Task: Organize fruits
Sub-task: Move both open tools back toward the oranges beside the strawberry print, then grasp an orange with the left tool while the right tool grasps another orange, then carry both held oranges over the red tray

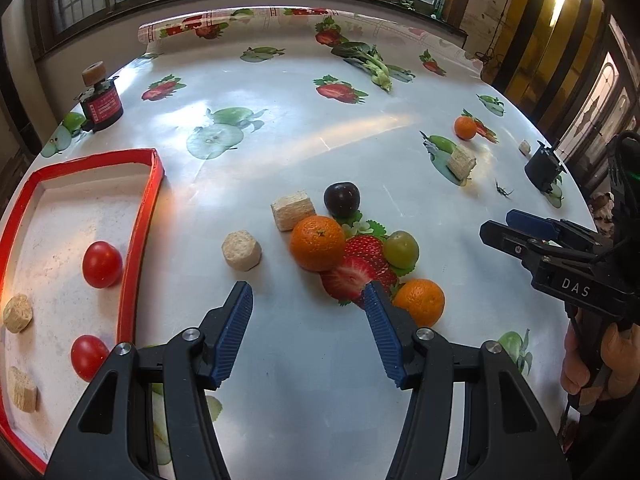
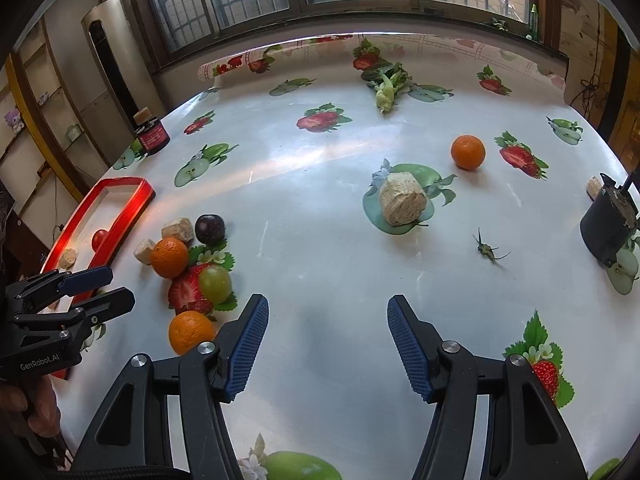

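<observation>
Glossy fruit-print tablecloth [image 1: 304, 360], round oranges [image 1: 318, 243], ribbed jaws

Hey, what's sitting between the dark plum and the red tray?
Two pale blocks: a square block beside the plum and a round block nearer the red tray, seen in the left wrist view.

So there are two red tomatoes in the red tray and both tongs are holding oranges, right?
Not quite. The two tomatoes are in the red tray, but the left tongs and right tongs are both open and empty, as each wrist view shows.
</observation>
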